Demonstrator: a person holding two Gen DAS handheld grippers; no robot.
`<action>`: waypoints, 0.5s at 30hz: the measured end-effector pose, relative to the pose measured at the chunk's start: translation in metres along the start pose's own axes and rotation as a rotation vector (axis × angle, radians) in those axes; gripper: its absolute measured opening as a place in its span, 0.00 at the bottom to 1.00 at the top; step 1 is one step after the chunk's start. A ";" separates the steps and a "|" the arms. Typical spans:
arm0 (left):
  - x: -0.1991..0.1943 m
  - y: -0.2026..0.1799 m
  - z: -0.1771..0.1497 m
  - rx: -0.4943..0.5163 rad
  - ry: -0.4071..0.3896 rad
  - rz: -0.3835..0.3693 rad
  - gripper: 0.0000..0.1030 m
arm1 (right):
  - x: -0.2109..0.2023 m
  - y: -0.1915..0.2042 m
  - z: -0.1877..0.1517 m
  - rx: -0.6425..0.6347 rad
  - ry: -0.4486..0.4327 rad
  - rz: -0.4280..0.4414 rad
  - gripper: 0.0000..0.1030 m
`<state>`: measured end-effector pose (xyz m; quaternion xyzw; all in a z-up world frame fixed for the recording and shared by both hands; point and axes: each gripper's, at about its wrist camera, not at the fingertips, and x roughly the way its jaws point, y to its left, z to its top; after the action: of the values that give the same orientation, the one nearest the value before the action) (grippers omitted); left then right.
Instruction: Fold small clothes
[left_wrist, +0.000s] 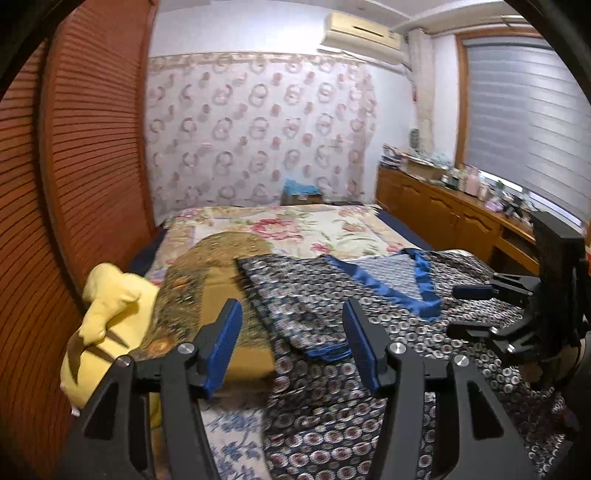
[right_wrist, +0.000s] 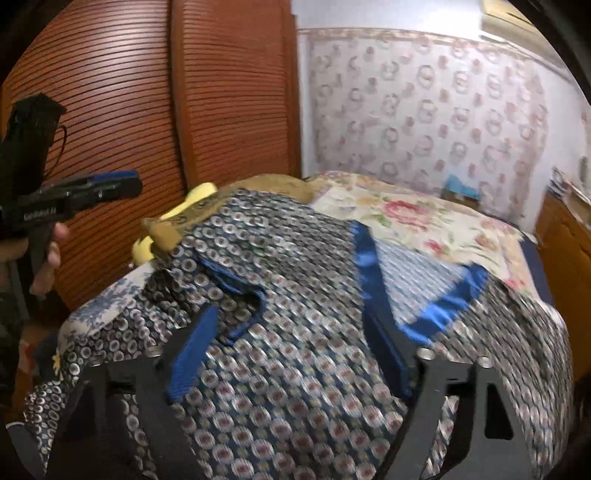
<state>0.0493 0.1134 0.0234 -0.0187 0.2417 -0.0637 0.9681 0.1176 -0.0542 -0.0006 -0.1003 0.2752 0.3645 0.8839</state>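
A dark blue, shiny patterned garment with a bright blue satin V-neck trim (left_wrist: 388, 295) lies spread across the bed (left_wrist: 295, 225), its neckline pointing away from both sets of fingers. One sleeve with a blue-edged cuff (left_wrist: 325, 350) appears folded inward over the body, just ahead of the left gripper (left_wrist: 291, 343). That gripper hovers above the cloth with its blue-padded jaws apart and nothing between them. The right gripper (right_wrist: 291, 350) is likewise held over the middle of the garment, jaws apart and empty, the satin trim just beyond its right finger and the folded cuff (right_wrist: 243, 317) just beyond its left one. Judged from this, the fold is at an early stage: one sleeve seems turned in, while the far side, the hem and the final halving are not yet done, and the fabric ripples loosely near the left edge. Beside the garment, to the left of the left gripper's fingers, sit an ochre embroidered cushion (left_wrist: 218, 269) and a pale yellow soft toy (left_wrist: 107, 314). A floral cream bedspread (left_wrist: 306, 229) stretches beyond the fingers toward the ring-patterned wall covering (left_wrist: 258, 122). Reddish louvred wardrobe doors (left_wrist: 85, 147) flank the left; a wooden sideboard (left_wrist: 443, 210) cluttered with bottles runs beneath a blinded window (left_wrist: 524, 118) on the right.
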 end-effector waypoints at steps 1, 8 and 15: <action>-0.001 0.004 -0.004 -0.013 0.000 0.003 0.54 | 0.007 0.002 0.004 -0.010 0.008 0.016 0.61; -0.003 0.021 -0.025 -0.054 0.003 0.052 0.54 | 0.077 0.025 0.024 -0.073 0.109 0.141 0.56; 0.001 0.024 -0.038 -0.070 0.023 0.060 0.54 | 0.129 0.053 0.025 -0.165 0.205 0.162 0.48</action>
<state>0.0353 0.1368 -0.0123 -0.0446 0.2555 -0.0263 0.9654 0.1667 0.0692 -0.0509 -0.1869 0.3402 0.4438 0.8077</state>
